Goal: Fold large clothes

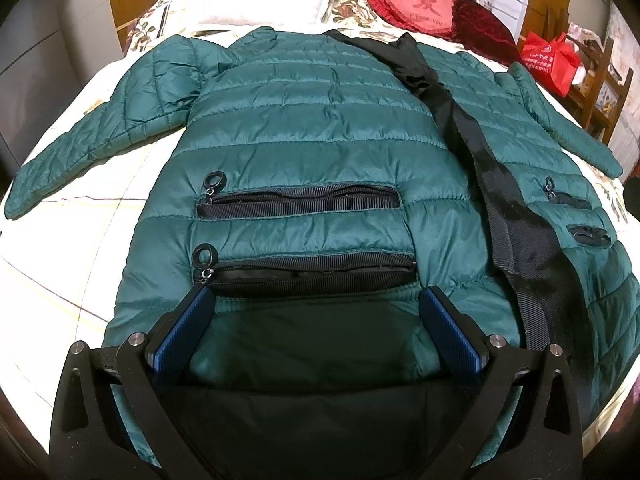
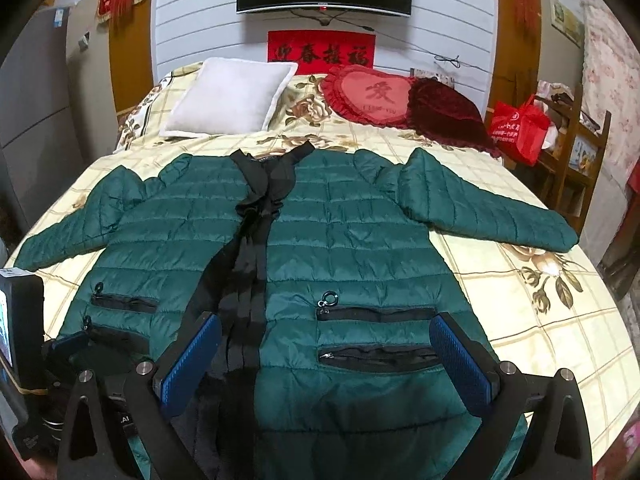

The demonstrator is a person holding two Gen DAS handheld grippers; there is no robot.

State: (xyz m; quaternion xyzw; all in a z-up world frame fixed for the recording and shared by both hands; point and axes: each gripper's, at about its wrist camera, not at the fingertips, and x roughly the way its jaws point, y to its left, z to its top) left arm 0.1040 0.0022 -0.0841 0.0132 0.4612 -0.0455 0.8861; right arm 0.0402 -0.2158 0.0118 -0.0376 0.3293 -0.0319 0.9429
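i see the green quilted puffer jacket (image 2: 360,248) spread flat on the bed (image 2: 520,320), shiny nylon, black zip strip (image 2: 250,248) down the middle. left gripper (image 1: 316,300) & right gripper (image 2: 326,332) jaws wide, hem btwn them, ribbed blue pads (image 2: 192,364).

Each gripper, left (image 1: 316,300) and right (image 2: 326,332), had black angular arms, ribbed blue pads (image 2: 192,364), and silver screws (image 1: 137,337).
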